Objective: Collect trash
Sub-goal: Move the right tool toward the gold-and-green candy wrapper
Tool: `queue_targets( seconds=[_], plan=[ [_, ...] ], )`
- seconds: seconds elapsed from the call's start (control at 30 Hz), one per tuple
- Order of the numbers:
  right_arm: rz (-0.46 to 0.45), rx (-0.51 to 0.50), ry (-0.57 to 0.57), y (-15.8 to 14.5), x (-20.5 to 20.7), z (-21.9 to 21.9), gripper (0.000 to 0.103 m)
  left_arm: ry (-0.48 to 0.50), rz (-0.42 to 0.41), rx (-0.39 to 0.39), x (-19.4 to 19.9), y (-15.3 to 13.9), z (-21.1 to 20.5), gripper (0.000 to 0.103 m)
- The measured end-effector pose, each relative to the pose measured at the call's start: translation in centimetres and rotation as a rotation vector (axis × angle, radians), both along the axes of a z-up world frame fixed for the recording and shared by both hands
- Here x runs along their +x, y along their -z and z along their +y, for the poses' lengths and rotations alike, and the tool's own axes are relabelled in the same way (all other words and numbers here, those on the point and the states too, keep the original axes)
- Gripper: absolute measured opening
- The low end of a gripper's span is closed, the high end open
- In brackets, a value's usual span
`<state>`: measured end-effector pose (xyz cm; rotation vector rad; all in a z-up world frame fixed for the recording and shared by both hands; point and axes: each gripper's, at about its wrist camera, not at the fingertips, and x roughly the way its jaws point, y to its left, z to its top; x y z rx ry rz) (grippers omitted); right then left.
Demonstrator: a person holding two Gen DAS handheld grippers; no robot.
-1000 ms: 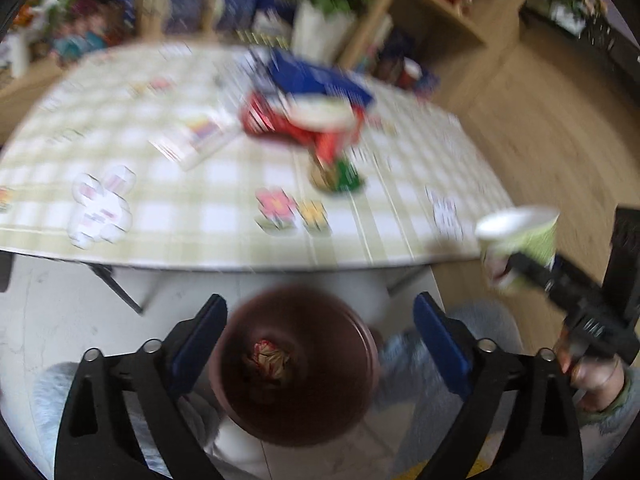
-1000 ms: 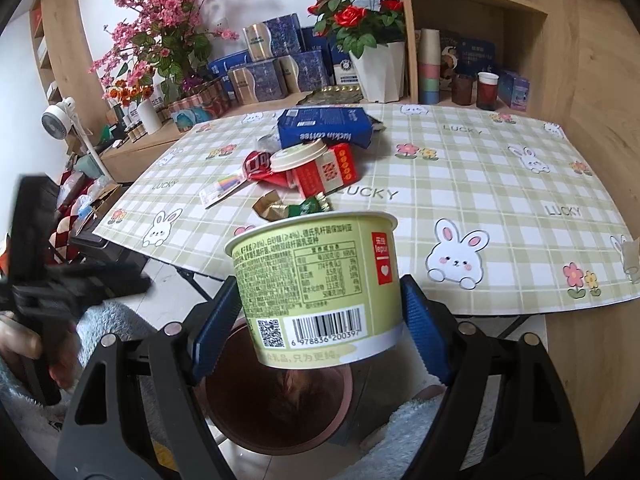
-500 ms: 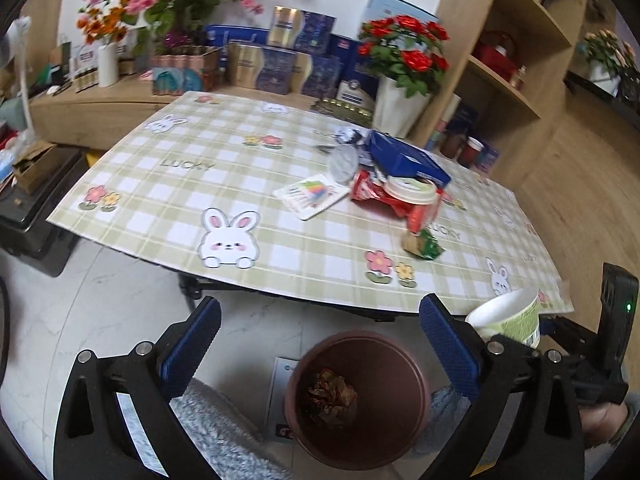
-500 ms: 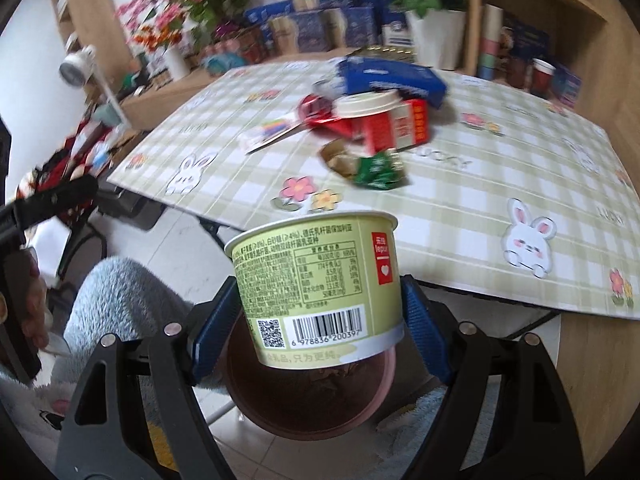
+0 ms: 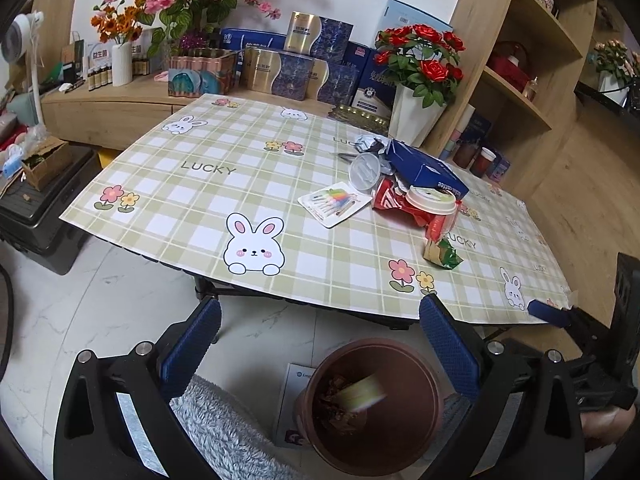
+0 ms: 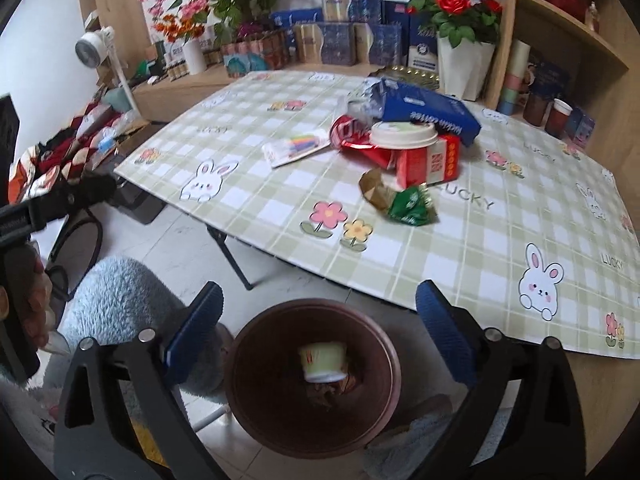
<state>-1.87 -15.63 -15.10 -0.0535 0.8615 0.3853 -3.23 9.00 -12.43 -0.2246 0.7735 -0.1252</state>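
Note:
A brown round bin (image 6: 280, 420) stands on the floor below the table's near edge; it also shows in the left wrist view (image 5: 416, 428). The green noodle cup (image 6: 323, 361) lies inside it, blurred in the left wrist view (image 5: 362, 394). My right gripper (image 6: 318, 334) is open and empty right above the bin. My left gripper (image 5: 320, 344) is open and empty beside the bin. On the table lie a lidded paper cup (image 6: 402, 136), a red carton (image 6: 428, 160), a red wrapper (image 6: 350, 136), a blue box (image 6: 430, 114) and a green-gold wrapper (image 6: 402, 200).
A checked tablecloth (image 6: 460, 240) covers the folding table. A card of coloured pens (image 6: 296, 146) and a clear lid (image 5: 364, 170) lie near the trash pile. A white vase of roses (image 6: 464, 64) and gift boxes stand behind. A grey fluffy fabric (image 6: 132, 300) is at the left.
My right gripper opened and let go of the green cup, which dropped into the bin. The left gripper rose and steadied, open as before.

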Motion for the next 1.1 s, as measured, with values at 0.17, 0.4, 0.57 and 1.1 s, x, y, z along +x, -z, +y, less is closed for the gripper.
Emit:
queue_targets(
  seconds=[0.17, 0.4, 0.57, 1.1],
  plan=[
    [-0.015, 0.007, 0.041, -0.4, 0.5, -1.8, 0.097, 0.044, -0.002, -0.020, 0.1, 0.2, -0.8, 0.097],
    [-0.038, -0.002, 0.106, -0.5, 0.8, -4.5, 0.097, 0.075, -0.009, 0.016, 0.5, 0.0, -2.6, 0.097],
    [-0.030, 0.013, 0.127, 0.2, 1.4, -6.1, 0.097, 0.106, -0.027, 0.073, 1.4, 0.0, -4.0, 0.097],
    [-0.054, 0.069, 0.170, 0.4, 3.1, -9.0, 0.097, 0.174, -0.001, 0.061, 5.5, 1.1, -8.3, 0.097]
  ],
)
